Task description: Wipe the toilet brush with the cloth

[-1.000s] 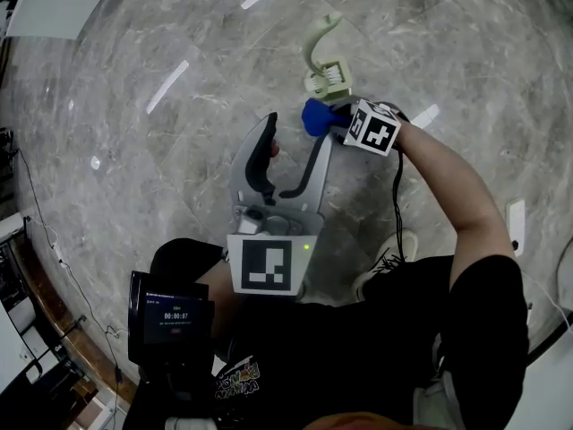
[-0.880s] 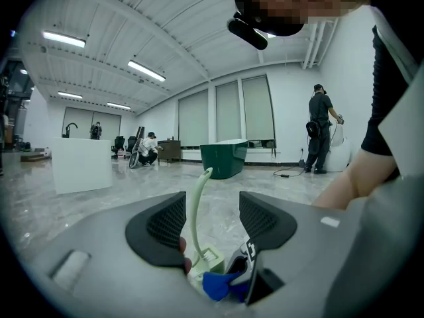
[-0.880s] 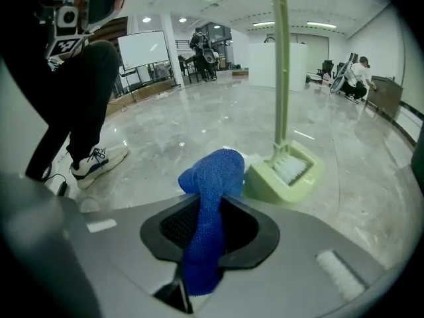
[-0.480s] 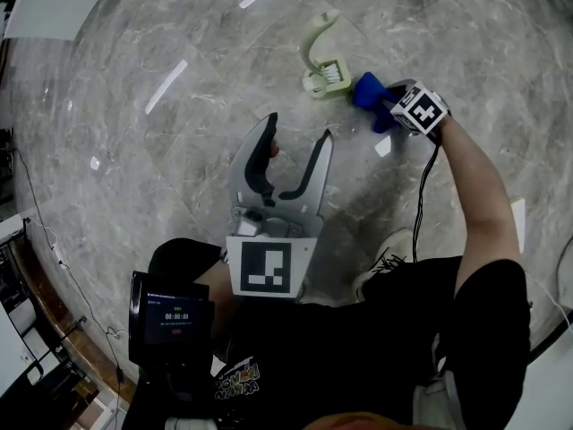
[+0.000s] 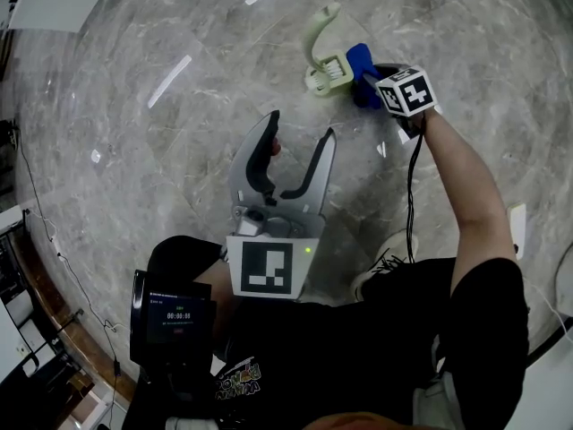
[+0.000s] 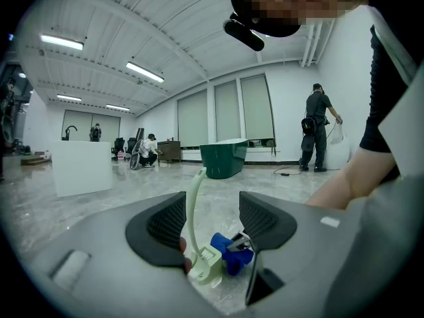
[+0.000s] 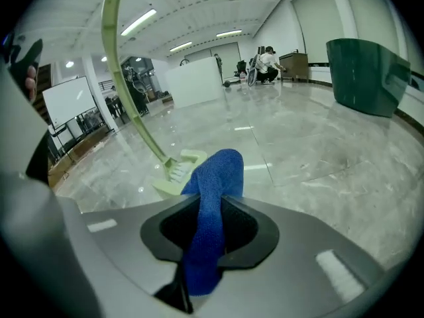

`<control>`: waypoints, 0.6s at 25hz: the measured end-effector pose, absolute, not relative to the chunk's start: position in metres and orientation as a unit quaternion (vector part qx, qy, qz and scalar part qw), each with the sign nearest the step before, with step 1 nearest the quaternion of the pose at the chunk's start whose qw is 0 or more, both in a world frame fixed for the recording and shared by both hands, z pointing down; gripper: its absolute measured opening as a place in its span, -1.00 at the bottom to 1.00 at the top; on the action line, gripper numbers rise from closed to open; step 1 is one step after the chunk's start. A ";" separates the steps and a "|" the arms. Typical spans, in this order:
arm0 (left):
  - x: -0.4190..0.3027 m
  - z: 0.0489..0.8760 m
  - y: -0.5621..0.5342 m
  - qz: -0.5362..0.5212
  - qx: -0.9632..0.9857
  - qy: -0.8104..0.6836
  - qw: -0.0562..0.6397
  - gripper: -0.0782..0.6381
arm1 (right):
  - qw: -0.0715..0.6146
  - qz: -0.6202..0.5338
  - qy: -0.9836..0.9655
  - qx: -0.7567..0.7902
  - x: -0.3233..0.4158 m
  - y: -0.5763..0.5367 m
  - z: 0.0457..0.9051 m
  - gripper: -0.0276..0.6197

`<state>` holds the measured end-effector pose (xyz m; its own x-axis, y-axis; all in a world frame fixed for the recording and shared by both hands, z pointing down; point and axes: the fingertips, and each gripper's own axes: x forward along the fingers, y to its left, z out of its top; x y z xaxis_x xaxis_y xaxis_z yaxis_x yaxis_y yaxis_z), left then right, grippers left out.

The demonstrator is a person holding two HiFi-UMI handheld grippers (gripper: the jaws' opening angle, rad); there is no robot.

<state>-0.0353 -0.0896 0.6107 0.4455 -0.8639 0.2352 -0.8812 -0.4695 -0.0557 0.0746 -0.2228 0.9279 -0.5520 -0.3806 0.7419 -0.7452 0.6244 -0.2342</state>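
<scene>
Gripping the blue cloth (image 5: 359,62) tight in its jaws, the right gripper (image 5: 366,81) holds it just beside the head of the pale green toilet brush (image 5: 326,72), which rests on the marble floor (image 5: 170,159). Nearer the person, the left gripper (image 5: 300,138) hangs with its jaws apart and nothing between them.

Cloth (image 5: 361,62) just beside toilet brush (image 5: 324,73)

left gripper (image 5: 300,131) level with jaws wide apart, right gripper (image 5: 365,81) outstretched, angled down, jaws tight on blue cloth (image 7: 212,171)
</scene>
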 end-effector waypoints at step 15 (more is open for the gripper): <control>-0.037 0.613 -0.091 0.112 0.849 -0.514 0.048 -0.07 | 0.219 0.172 -0.926 0.254 0.036 -0.227 0.775 -0.65</control>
